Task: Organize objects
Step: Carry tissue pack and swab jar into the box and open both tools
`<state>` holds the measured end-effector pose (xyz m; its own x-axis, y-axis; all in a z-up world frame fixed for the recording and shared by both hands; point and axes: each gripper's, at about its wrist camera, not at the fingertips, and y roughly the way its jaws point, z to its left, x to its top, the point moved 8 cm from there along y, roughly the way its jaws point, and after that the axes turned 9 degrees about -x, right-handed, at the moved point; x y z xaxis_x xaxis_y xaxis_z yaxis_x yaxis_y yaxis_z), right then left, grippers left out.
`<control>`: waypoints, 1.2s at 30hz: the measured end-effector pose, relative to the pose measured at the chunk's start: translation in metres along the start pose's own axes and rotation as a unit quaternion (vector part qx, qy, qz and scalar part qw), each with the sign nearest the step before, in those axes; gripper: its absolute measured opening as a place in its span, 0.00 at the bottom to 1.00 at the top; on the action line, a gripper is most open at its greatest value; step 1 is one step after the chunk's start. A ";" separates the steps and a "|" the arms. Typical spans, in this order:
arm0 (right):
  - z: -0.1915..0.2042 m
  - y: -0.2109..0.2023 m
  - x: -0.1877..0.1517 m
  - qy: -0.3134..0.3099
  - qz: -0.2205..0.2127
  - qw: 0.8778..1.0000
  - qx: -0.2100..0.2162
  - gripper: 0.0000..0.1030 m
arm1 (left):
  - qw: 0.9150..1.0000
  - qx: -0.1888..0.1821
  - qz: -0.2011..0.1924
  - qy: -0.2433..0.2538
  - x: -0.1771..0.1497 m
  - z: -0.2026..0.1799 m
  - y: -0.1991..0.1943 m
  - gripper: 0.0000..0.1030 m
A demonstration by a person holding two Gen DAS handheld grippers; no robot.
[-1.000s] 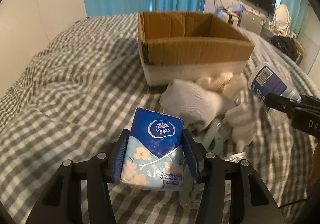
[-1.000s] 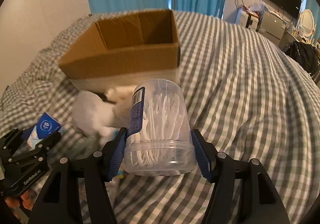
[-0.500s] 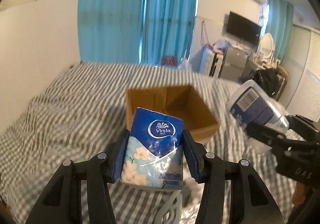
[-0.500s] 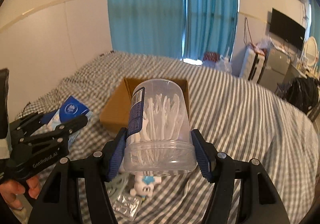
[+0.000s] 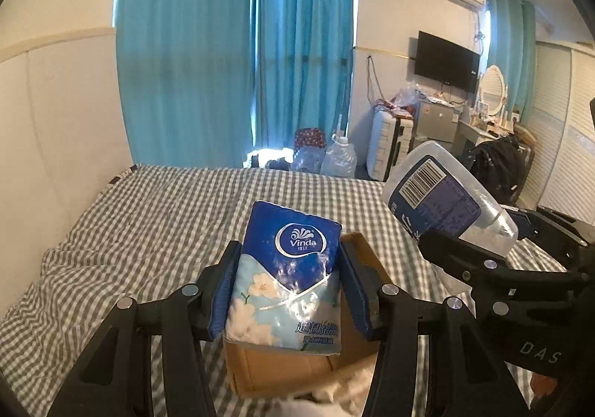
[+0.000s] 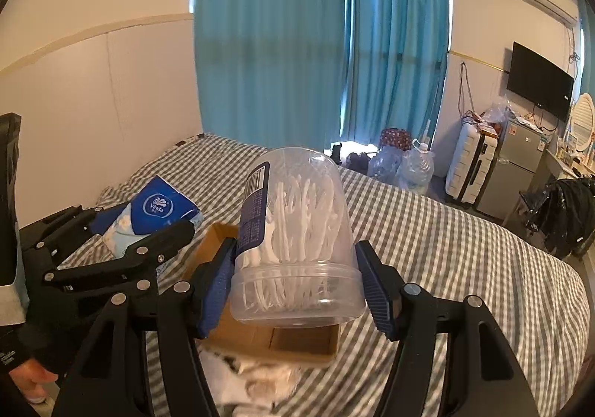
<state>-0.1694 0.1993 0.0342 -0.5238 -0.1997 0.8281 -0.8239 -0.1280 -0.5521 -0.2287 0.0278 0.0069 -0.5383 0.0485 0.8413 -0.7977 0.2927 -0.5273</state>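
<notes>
Bed (image 5: 156, 223), grey-white check cover, fills the lower scene. Cardboard box (image 5: 297, 372) sits on it, open top, near centre, below both grippers. Left gripper (image 5: 288, 286) clamps a blue Vinda tissue pack (image 5: 288, 275) upright, held above the box. Right gripper (image 6: 297, 279), to its right, clamps a clear jar of floss picks (image 6: 297, 231), likewise above the box. White cloth (image 6: 253, 379) lies at the box's near edge.

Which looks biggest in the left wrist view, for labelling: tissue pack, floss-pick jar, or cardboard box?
1. tissue pack
2. floss-pick jar
3. cardboard box, mostly hidden behind the pack; nearness inflates the held items, so true sizes stay unsure.
</notes>
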 end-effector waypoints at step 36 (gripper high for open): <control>-0.005 0.081 -0.011 0.049 0.028 0.998 0.035 0.75 | 0.997 0.005 0.074 -0.007 -0.063 0.030 0.071 0.89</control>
<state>-0.2310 0.1961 -0.0193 -0.5901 -0.1138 0.7992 -0.7772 -0.1876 -0.6006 -0.2596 0.0171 -0.0873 -0.6548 0.0767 0.7519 -0.7112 0.2743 -0.6473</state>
